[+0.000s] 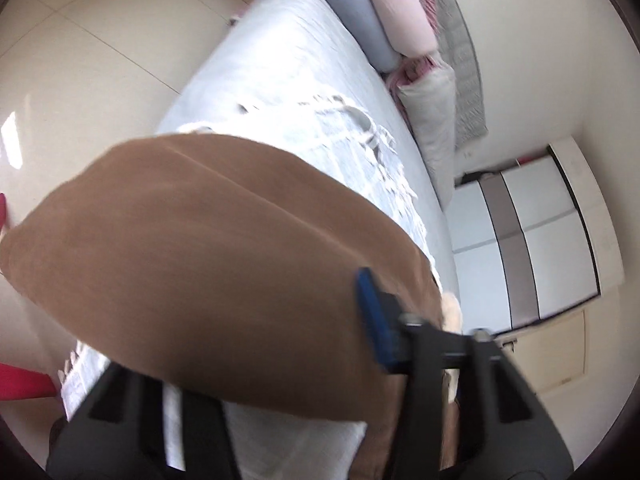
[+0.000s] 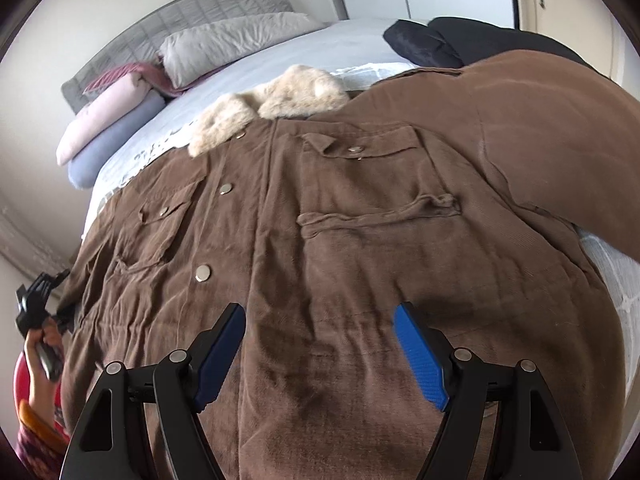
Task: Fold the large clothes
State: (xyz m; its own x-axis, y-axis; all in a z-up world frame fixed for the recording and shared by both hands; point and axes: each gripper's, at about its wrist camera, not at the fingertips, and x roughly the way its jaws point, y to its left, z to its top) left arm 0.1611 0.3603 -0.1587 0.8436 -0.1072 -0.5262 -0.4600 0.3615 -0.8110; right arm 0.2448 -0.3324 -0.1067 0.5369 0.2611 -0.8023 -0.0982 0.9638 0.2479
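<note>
— Where's the coat?

— The brown corduroy coat (image 2: 340, 240) is spread front-up across the near part of the bed (image 2: 320, 48), its cream fur collar (image 2: 272, 98) pointing toward the far pillows (image 2: 232, 44).

— And the right gripper (image 2: 320, 356)?

— Hovering over the hem, blue pads spread wide, nothing between them.

— The left gripper (image 1: 280, 320)?

— It's at the coat's left edge, with a brown sleeve (image 1: 208, 256) draped up across its view. One blue fingertip (image 1: 374, 316) shows against the cloth — I can't tell whether it's clamped or loose.

— Anything else?

— A dark bundle (image 2: 460, 40) on the far right.
</note>
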